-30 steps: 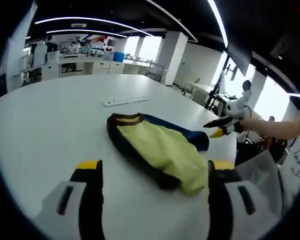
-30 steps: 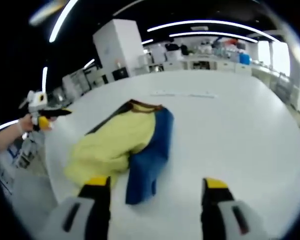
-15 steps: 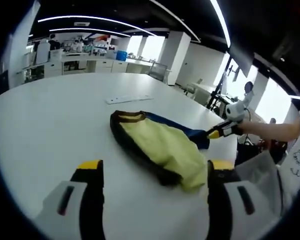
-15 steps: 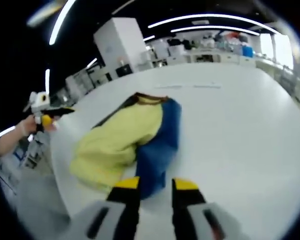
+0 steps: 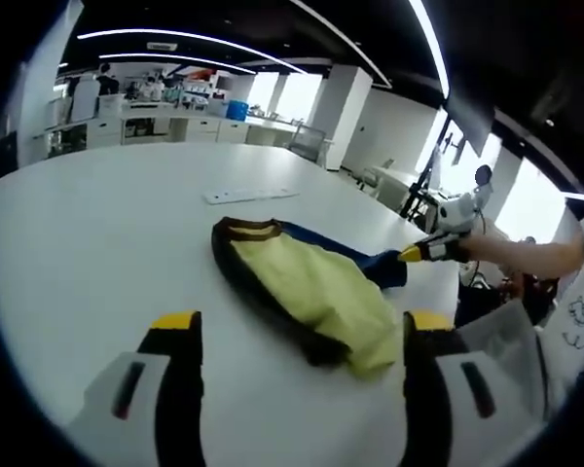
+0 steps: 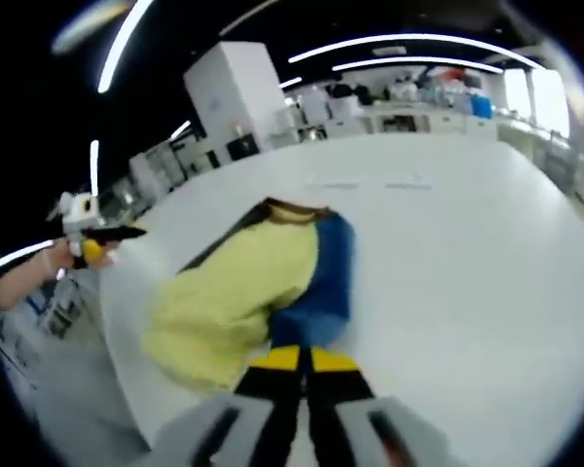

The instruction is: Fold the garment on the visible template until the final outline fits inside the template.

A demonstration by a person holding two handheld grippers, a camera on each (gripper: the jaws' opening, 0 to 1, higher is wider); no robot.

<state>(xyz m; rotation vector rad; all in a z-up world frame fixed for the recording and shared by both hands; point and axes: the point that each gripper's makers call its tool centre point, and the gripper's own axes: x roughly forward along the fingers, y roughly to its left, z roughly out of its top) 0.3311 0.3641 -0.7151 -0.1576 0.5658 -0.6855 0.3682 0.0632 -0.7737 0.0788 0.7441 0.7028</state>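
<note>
Pinching the blue end of the garment (image 6: 258, 292), the right hand-held gripper (image 6: 303, 360) sits jaws-together, cloth running to 12 o'clock; left hand-held gripper (image 5: 297, 336) gapes, empty.

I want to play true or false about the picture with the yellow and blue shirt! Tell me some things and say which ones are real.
1. The garment is yellow and blue with a dark brown collar. True.
2. The garment hangs in the air above the table. False: it lies crumpled on the white table.
3. The right gripper has its jaws pressed together at the blue end of the garment. True.
4. The left gripper is squeezed shut. False: its yellow-tipped jaws stand wide apart, with the garment beyond them.
5. The table is black. False: it is white.
6. A flat white strip lies on the table beyond the garment. True.
</note>
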